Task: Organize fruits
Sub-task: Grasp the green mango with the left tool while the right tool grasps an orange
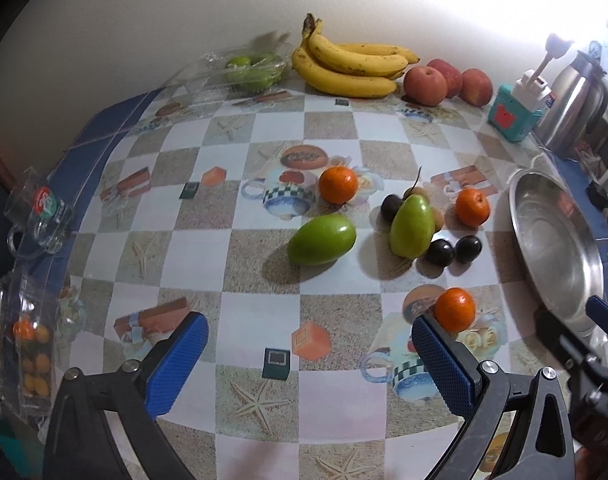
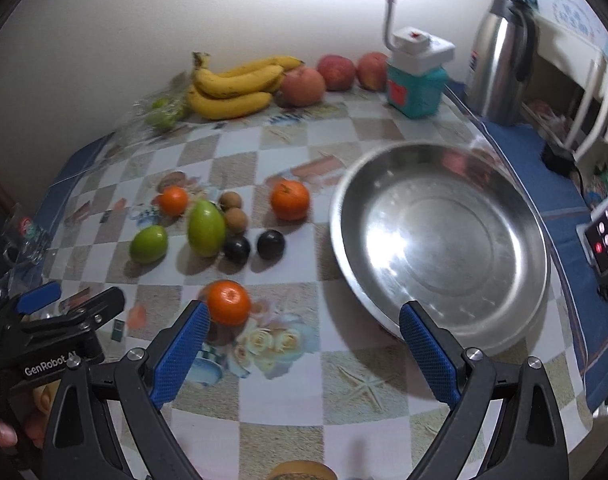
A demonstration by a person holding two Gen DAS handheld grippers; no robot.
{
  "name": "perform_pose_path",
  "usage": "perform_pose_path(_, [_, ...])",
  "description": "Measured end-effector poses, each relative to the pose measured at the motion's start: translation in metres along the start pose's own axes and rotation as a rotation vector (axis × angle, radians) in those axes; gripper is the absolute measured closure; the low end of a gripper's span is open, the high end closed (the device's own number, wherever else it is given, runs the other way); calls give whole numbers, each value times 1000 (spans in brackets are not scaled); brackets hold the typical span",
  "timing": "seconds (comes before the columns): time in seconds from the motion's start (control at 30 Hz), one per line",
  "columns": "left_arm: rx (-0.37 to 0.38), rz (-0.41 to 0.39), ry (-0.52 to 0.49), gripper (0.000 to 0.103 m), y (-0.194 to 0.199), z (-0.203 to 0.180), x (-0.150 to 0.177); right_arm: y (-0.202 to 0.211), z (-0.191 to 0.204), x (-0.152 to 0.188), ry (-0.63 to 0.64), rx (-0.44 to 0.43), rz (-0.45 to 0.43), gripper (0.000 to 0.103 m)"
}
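Loose fruit lies mid-table: three oranges (image 1: 338, 185) (image 1: 471, 207) (image 1: 455, 309), two green mangoes (image 1: 323, 239) (image 1: 411, 225), dark plums (image 1: 440, 252) and small brown fruits (image 2: 236, 219). An empty steel bowl (image 2: 444, 236) sits at the right. My left gripper (image 1: 308, 354) hovers open over the near table, its right finger beside the nearest orange. My right gripper (image 2: 304, 346) is open too, with the nearest orange (image 2: 228, 303) just past its left fingertip and the bowl's rim by its right one. Nothing is held.
Bananas (image 1: 350, 63), three apples (image 1: 425, 85) and a clear box of green fruit (image 1: 252, 68) line the back wall. A teal box (image 2: 416, 87) and steel thermos (image 2: 500, 56) stand back right. Clear containers (image 1: 23, 340) sit at the left edge.
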State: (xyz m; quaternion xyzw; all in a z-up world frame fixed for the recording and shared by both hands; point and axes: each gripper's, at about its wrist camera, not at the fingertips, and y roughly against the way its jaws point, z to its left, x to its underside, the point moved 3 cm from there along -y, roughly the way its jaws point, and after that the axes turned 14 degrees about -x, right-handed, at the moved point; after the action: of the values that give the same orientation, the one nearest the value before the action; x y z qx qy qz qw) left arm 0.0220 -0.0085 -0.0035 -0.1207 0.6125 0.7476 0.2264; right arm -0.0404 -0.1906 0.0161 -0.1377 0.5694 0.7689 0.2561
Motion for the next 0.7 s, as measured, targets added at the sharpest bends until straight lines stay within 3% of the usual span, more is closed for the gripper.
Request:
perform_pose_path(0.17, [17,-25,-24,0,7,4,-10,-2,11,-3,36,-12,5,7])
perform_pose_path(0.47, [-31,-70,-94,0,10,18,-30,-6,15,-11,32,-42,29,7])
perform_pose_path(0.7, [-25,-80,-161,0,2,16,-46,-14,18,-17,49,-53,42,7])
